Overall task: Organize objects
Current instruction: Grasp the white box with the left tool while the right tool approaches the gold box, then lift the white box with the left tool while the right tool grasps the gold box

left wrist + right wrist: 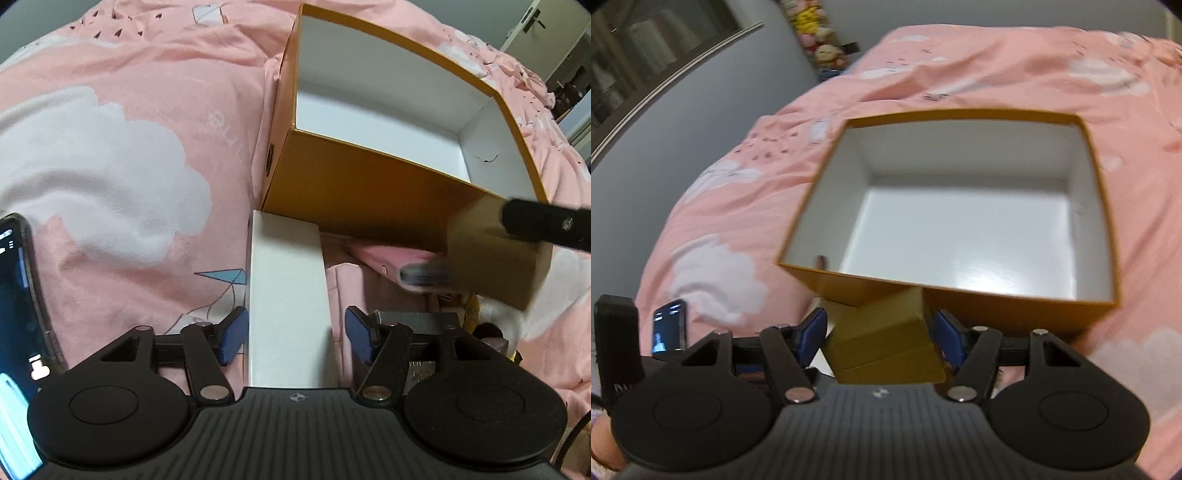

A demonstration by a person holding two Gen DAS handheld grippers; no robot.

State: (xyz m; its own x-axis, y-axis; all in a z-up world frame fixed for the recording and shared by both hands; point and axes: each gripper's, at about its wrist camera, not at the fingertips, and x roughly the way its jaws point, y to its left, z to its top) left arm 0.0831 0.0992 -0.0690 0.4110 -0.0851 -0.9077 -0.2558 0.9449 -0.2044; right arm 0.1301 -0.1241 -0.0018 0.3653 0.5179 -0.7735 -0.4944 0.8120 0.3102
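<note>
A big orange box [351,192] with a bare white inside stands open on the pink bedspread [129,184]. In front of it lies a long white box [288,295], between the blue pads of my left gripper [295,336]; the jaws stand wider than the box and the right pad is clear of it. My right gripper [879,336] is shut on a small brown cardboard box [886,347], held up at the near wall of the orange box [1015,310]. The left wrist view shows this brown box [491,254] blurred, under a black finger [546,225].
A pink flat case [391,258] lies by the orange box's near wall, and a silver metal piece [417,319] is just behind my left gripper's right pad. A lit phone [18,314] [670,325] is at the left. Plush toys [820,37] stand beyond the bed.
</note>
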